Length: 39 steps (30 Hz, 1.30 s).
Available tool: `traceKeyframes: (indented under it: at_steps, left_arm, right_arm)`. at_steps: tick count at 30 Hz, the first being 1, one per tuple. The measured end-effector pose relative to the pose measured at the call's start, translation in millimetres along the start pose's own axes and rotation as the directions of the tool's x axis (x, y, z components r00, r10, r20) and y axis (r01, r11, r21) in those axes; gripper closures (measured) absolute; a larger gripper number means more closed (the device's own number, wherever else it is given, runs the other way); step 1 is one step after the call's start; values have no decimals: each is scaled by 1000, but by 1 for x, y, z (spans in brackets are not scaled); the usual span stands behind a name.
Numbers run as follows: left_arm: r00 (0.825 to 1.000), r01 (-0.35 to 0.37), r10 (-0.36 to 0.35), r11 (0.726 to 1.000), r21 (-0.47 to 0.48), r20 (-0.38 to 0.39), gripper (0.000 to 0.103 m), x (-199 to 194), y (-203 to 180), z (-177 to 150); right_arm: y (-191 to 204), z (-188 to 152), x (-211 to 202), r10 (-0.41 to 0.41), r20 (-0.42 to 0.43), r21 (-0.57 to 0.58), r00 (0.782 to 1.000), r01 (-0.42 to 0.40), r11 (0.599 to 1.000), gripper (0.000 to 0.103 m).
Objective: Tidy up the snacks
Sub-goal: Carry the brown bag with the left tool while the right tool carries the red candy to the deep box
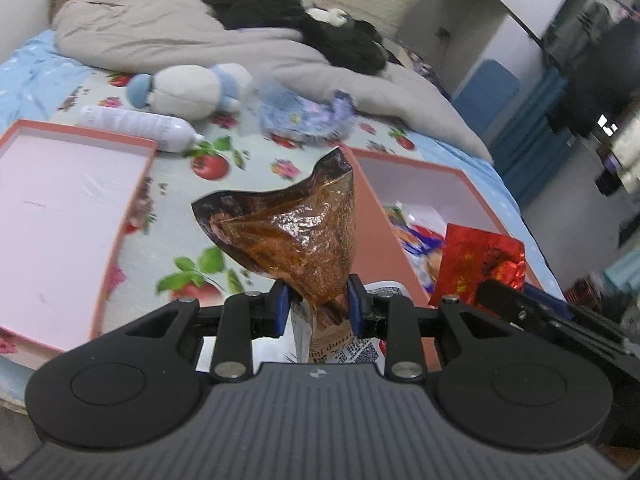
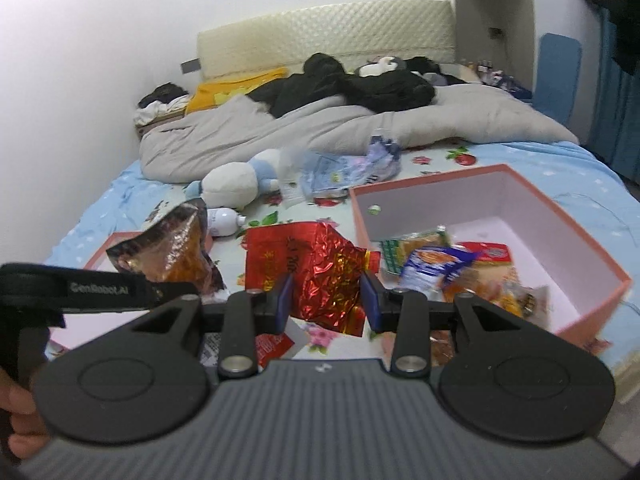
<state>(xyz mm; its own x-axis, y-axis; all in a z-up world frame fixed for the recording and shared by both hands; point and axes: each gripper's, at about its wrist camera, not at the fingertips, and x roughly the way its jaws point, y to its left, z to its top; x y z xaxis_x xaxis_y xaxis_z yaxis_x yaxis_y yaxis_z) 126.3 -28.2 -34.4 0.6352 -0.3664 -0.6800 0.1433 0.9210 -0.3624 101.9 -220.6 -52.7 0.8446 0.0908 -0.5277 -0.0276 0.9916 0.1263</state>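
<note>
My left gripper (image 1: 318, 308) is shut on a crinkled brown snack bag (image 1: 296, 232), held up above the bedsheet between the two pink boxes. The same brown bag (image 2: 172, 252) shows at the left of the right wrist view. My right gripper (image 2: 328, 300) is shut on a shiny red foil snack bag (image 2: 316, 272), also seen as a red bag (image 1: 480, 264) at the right of the left wrist view. The deep pink box (image 2: 496, 200) lies right of both bags and holds several snack packets (image 2: 436, 264). The shallow pink lid (image 1: 60, 216) lies at the left, with nothing in it.
On the flowered sheet beyond lie a white bottle (image 1: 140, 126), a blue-and-white plush toy (image 1: 188, 90) and a blue patterned plastic bag (image 1: 300, 114). A grey quilt (image 2: 320, 128) with black clothes covers the far half of the bed. A hand (image 2: 20, 420) shows at lower left.
</note>
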Motion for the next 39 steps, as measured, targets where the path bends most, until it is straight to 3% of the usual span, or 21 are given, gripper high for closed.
traceKeyframes:
  at_steps: [8, 18, 27, 39]
  left_arm:
    - [997, 74, -71, 995, 70, -41, 70, 2, -52, -17]
    - [984, 149, -133, 980, 132, -122, 70, 35, -101, -16]
    - [979, 155, -131, 975, 158, -154, 70, 89, -126, 24]
    - [970, 153, -115, 974, 169, -214, 70, 195, -138, 87]
  right_arm:
    - [-31, -17, -28, -85, -21, 19, 996, 85, 996, 64]
    - [-73, -26, -38, -164, -39, 94, 986, 167, 982, 64]
    - [-108, -9, -3, -176, -63, 139, 982, 183, 973, 63]
    - [-149, 25, 80, -166, -125, 155, 978, 184, 971, 63]
